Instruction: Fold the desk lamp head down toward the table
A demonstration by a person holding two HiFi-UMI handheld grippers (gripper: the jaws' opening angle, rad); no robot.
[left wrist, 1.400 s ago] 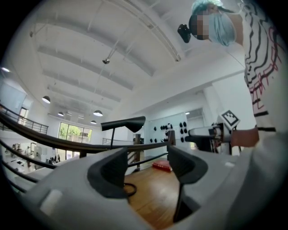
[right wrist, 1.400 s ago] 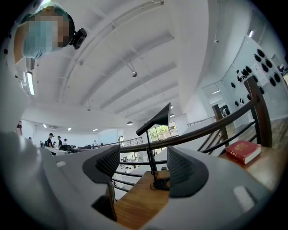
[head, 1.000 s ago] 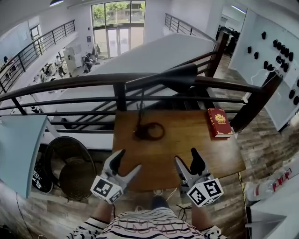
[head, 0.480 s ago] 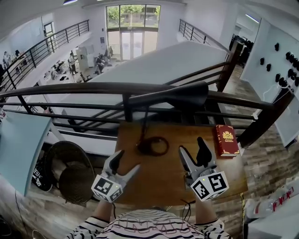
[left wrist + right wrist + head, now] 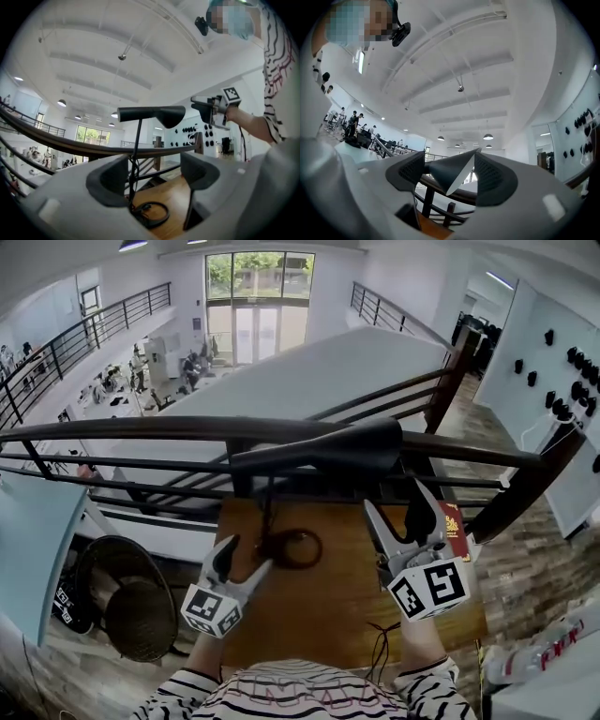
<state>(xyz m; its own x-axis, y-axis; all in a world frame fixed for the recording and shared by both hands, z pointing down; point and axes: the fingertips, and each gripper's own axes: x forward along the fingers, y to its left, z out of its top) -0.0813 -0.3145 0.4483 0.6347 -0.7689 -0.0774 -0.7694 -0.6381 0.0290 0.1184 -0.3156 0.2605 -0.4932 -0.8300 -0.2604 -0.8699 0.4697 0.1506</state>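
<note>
My left gripper (image 5: pixel 246 556) and right gripper (image 5: pixel 398 501) gape, empty. The lamp head (image 5: pixel 361 448) looks light and stiff-hinged, so I'd pinch its wide end.

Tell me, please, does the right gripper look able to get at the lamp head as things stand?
Probably yes: the right gripper has its jaws apart, and in its own view the lamp head sits in line between them with nothing in front.
</note>
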